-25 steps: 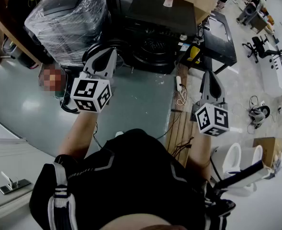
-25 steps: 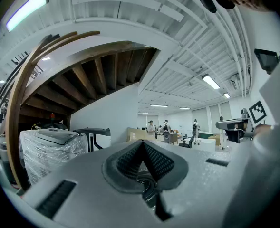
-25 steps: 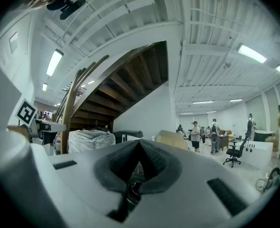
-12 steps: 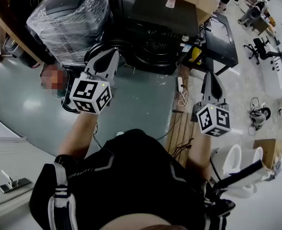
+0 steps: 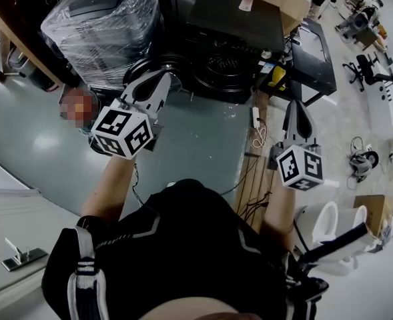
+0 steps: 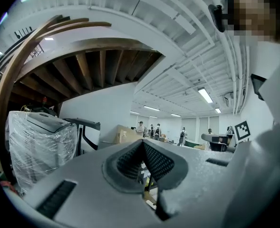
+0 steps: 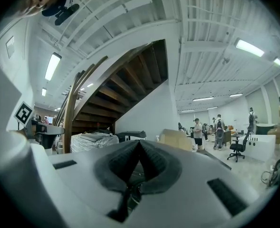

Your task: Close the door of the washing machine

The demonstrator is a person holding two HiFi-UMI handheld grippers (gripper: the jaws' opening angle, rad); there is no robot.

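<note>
Facing the black washing machine (image 5: 236, 25) at far centre, we had the left gripper (image 5: 163, 79) and right gripper (image 5: 296, 107) clenched empty, the left near its seemingly open door (image 5: 176, 60), which we judged needed pushing shut next.

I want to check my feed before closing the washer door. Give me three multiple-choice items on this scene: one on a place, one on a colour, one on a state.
1. In the head view, on which side of the washer does the wrapped machine stand?
A left; B right; C on top.
2. What colour is the washer?
A white; B black; C red.
3. How do the left gripper and right gripper stand?
A both open; B both shut, empty; C left open, right shut.

Answers:
1 A: the wrapped machine sits at the washer's left in the head view.
2 B: the washer's casing is black.
3 B: each gripper view shows the pads together with nothing between them.
</note>
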